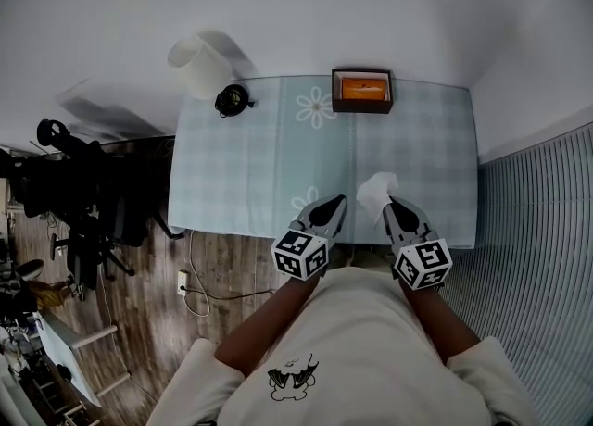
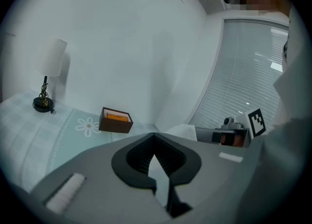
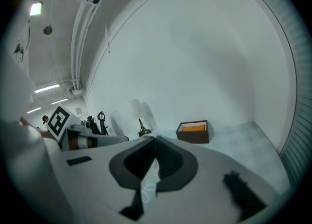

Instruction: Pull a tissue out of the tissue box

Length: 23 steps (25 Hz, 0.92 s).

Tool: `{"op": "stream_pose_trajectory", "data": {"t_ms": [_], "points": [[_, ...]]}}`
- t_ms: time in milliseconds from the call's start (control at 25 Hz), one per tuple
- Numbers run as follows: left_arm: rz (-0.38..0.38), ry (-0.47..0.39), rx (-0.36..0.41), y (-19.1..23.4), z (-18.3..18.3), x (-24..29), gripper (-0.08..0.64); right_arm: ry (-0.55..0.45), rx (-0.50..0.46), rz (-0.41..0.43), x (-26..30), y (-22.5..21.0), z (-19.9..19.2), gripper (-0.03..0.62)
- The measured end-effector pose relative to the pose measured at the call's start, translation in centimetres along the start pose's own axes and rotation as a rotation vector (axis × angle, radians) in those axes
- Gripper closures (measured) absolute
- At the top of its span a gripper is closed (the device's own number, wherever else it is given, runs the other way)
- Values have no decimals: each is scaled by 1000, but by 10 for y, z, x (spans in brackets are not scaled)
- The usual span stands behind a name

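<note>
The brown tissue box (image 1: 361,91) with an orange top stands at the table's far edge, also seen in the left gripper view (image 2: 116,120) and the right gripper view (image 3: 194,132). A white tissue (image 1: 377,190) is out of the box, over the table's near edge. My right gripper (image 1: 389,202) is shut on it; the tissue (image 2: 183,131) sticks out from that gripper's tip. My left gripper (image 1: 340,200) sits close beside it on the left, jaws shut with nothing in them. Both point toward the box from well short of it.
A light blue checked cloth (image 1: 250,165) with daisy prints covers the table. A white-shaded lamp (image 1: 199,65) on a black base stands at the far left corner. White walls lie behind, slatted blinds (image 1: 537,220) to the right, and office chairs (image 1: 74,193) to the left.
</note>
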State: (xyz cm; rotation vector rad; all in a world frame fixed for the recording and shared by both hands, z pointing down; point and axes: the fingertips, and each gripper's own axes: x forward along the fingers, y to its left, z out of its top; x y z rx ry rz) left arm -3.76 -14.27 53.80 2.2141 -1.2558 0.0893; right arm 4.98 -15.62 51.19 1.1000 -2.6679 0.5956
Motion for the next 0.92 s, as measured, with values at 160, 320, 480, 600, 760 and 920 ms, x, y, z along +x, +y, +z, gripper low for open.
{"op": "stream_pose_trajectory", "data": {"t_ms": [160, 320, 480, 600, 760, 920], "points": [[5, 0, 4, 0, -1, 0, 555, 5, 6, 9, 1, 2, -4, 578], [13, -3, -10, 2, -4, -3, 555, 12, 6, 10, 1, 5, -8, 578], [16, -4, -9, 0, -4, -4, 555, 19, 9, 4, -1, 5, -11, 578], [23, -1, -13, 1, -7, -6, 555, 22, 18, 0, -2, 4, -13, 578], [27, 0, -15, 4, -7, -7, 555, 19, 17, -2, -1, 3, -13, 578], [31, 7, -20, 4, -11, -9, 555, 24, 24, -4, -4, 5, -16, 578]]}}
